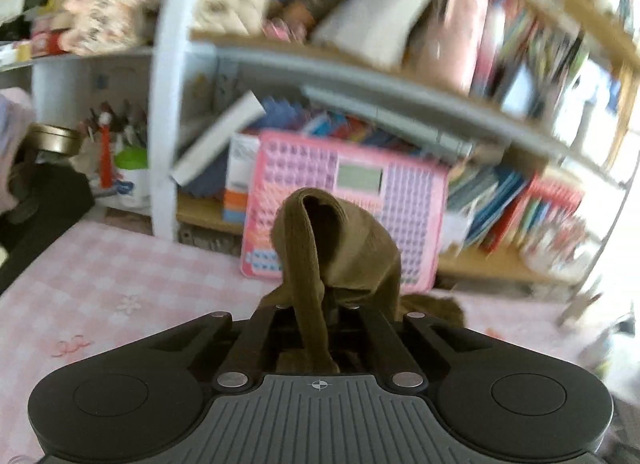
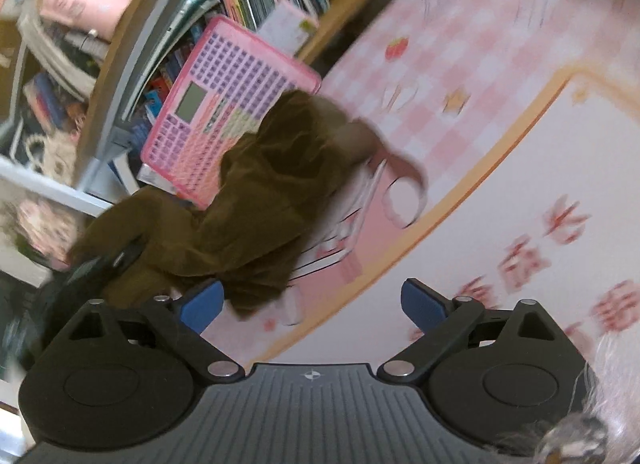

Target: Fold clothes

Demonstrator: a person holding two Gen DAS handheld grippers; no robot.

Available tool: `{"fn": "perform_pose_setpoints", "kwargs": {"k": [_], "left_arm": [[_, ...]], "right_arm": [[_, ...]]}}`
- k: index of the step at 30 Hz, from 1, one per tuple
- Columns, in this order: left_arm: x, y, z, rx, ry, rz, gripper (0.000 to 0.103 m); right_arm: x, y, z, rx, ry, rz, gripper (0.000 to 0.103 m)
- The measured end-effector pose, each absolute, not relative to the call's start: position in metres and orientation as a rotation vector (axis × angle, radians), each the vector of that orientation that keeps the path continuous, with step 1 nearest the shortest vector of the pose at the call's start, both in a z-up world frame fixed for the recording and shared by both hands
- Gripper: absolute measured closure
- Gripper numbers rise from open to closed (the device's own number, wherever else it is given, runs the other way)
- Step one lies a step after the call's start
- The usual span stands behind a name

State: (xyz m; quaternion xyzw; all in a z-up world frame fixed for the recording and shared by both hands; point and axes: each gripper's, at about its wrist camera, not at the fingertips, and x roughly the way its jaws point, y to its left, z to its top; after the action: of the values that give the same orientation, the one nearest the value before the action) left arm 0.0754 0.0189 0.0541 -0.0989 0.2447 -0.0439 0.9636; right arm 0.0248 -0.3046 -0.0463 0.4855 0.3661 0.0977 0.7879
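A brown garment point(image 1: 340, 248) is pinched in my left gripper point(image 1: 320, 300); its jaws are closed and cloth drapes over them, hiding the fingertips. It hangs lifted above the pink checked tablecloth point(image 1: 120, 276). In the right wrist view the same brown garment point(image 2: 248, 200) hangs bunched, held up at its left end by the other gripper point(image 2: 104, 264). My right gripper point(image 2: 312, 304) is open and empty; its blue fingertips point(image 2: 202, 302) stand wide apart, the left one close to the garment's lower edge.
A pink toy keyboard point(image 1: 352, 204) leans against a bookshelf point(image 1: 400, 80) full of books at the back of the table. A white and pink mat point(image 2: 500, 204) with an orange border lies on the tablecloth. A black bag point(image 1: 44, 200) sits at the left.
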Motion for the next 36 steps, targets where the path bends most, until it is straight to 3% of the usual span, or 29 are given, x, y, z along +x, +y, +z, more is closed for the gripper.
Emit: {"fn": "perform_pose_setpoints", "kwargs": {"k": [4, 8, 15, 20, 24, 27, 29, 32, 36], "left_arm": [[0.023, 0.064, 0.077, -0.284, 0.468, -0.056, 0.102], [-0.011, 0.088, 0.087, -0.330, 0.465, 0.005, 0.102], [-0.039, 0.100, 0.112, -0.331, 0.402, 0.056, 0.102], [-0.044, 0.103, 0.133, -0.332, 0.350, 0.052, 0.102], [-0.044, 0.115, 0.139, -0.340, 0.340, 0.093, 0.102], [-0.041, 0.127, 0.137, -0.373, 0.356, 0.110, 0.102], [-0.038, 0.131, 0.136, -0.369, 0.366, 0.118, 0.102], [-0.033, 0.136, 0.132, -0.343, 0.379, 0.134, 0.102], [-0.021, 0.145, 0.113, -0.300, 0.461, 0.177, 0.101]], "right_arm": [[0.041, -0.293, -0.063, 1.204, 0.798, 0.225, 0.015], [0.057, -0.281, -0.080, 1.368, 0.804, 0.234, 0.016], [0.085, -0.260, -0.111, 1.657, 0.806, 0.249, 0.017], [0.091, -0.258, -0.130, 1.823, 0.762, 0.221, 0.025], [0.083, -0.273, -0.137, 1.879, 0.675, 0.147, 0.048], [0.079, -0.289, -0.143, 1.899, 0.622, 0.087, 0.051], [0.080, -0.292, -0.145, 1.893, 0.617, 0.053, 0.059], [0.079, -0.289, -0.143, 1.881, 0.613, 0.056, 0.082], [0.075, -0.293, -0.130, 1.835, 0.575, 0.059, 0.090]]}}
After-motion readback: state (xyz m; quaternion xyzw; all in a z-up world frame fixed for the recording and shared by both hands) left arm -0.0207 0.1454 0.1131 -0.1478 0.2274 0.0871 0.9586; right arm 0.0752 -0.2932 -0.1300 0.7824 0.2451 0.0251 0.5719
